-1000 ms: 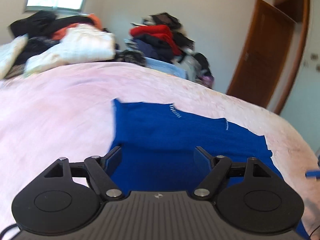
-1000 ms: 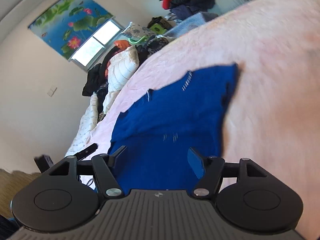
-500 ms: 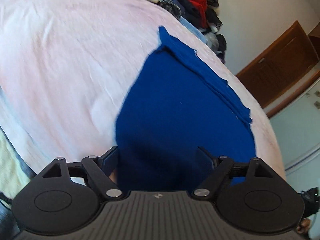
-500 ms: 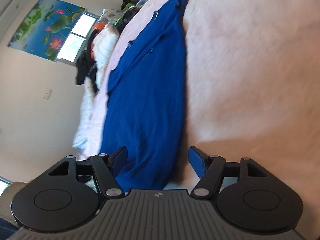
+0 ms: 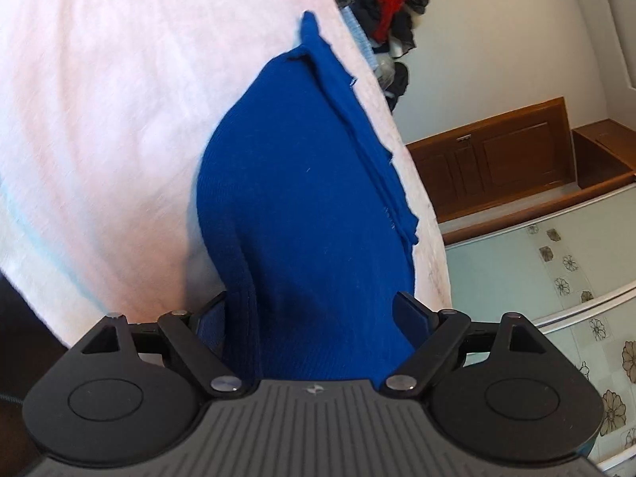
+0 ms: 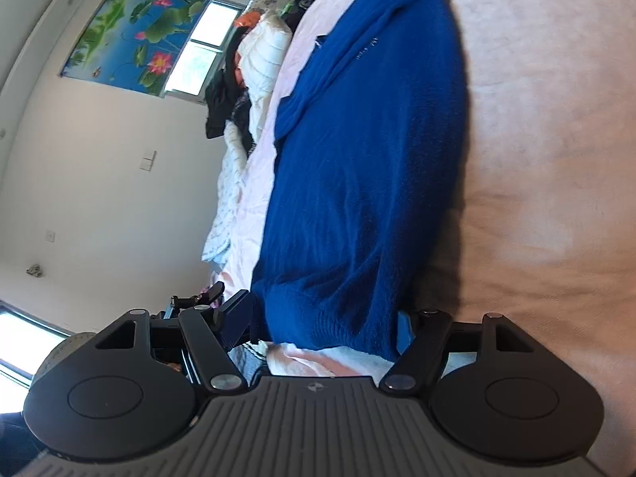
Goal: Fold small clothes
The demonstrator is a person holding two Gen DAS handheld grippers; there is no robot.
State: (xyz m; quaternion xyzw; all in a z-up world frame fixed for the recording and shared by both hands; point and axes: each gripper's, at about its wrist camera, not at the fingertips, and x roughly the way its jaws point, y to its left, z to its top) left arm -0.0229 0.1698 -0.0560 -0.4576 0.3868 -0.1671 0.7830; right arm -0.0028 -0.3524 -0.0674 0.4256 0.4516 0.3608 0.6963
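A blue knit garment (image 5: 302, 183) lies on the pink bed cover (image 5: 99, 99), its far edge in folded layers. My left gripper (image 5: 314, 310) is open, its blue-padded fingers straddling the garment's near end, which bunches between them. In the right wrist view the same garment (image 6: 369, 151) stretches away from my right gripper (image 6: 322, 318), which is open around the garment's near hem at the bed's edge. Neither gripper pinches the cloth.
A pile of red, dark and light clothes (image 5: 381, 8) sits at the far end of the bed. White quilted bedding (image 6: 262, 55) lies by the window. A wooden door (image 5: 497, 159) and tiled wall (image 5: 556, 262) are to the right.
Both grippers have rolled and dropped low to the garment's near edge, which now sits between each pair of fingers. The garment looks longer and narrower than a second ago.
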